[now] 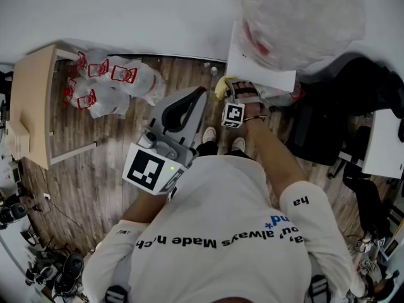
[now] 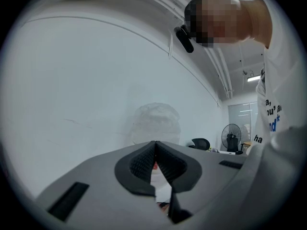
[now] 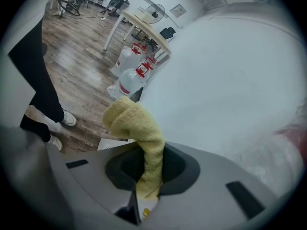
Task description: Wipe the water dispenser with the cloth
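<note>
Wood floor (image 1: 95, 169), white wall (image 1: 158, 11); right gripper (image 3: 148, 171) clamps yellow cloth (image 3: 136, 128) by one end (probably soft, limp, light) beside water dispenser (image 1: 255, 68); left gripper (image 2: 156, 162) closed, empty.

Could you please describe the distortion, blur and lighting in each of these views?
Head view: evenly lit, sharp, floor planks bowed by the wide lens. Left gripper view: dark round border, the wrapped bottle hazy against the white wall. Right gripper view: same round border, cloth crisp, lower right corner soft.
</note>
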A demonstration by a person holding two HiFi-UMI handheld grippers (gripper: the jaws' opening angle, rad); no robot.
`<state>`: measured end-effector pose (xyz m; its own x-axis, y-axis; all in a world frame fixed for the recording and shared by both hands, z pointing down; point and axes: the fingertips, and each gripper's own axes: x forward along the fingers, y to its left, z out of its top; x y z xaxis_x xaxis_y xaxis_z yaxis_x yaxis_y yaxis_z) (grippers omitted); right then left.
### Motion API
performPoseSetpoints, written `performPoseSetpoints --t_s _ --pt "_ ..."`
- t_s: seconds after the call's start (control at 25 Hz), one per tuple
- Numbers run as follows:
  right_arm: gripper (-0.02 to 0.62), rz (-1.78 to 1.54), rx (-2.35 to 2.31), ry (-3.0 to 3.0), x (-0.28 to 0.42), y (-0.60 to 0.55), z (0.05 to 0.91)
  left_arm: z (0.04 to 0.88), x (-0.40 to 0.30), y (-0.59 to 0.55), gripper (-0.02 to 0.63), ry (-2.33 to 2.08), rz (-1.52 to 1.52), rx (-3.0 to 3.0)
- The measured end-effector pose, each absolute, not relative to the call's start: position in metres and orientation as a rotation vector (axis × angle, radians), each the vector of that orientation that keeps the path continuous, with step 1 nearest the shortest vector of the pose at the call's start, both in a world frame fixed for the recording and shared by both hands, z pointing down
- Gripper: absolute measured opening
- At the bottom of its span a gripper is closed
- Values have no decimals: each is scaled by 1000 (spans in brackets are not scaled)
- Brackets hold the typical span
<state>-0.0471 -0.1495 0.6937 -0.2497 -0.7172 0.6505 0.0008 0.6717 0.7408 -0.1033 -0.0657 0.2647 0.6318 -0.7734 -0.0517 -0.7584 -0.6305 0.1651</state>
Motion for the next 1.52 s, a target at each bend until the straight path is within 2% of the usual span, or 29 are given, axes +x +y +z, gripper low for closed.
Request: performPoseSetpoints --t_s 1.52 --pt "58 -669 659 -1623 49 -139 692 255 -50 -48 18 -1206 -185 2775"
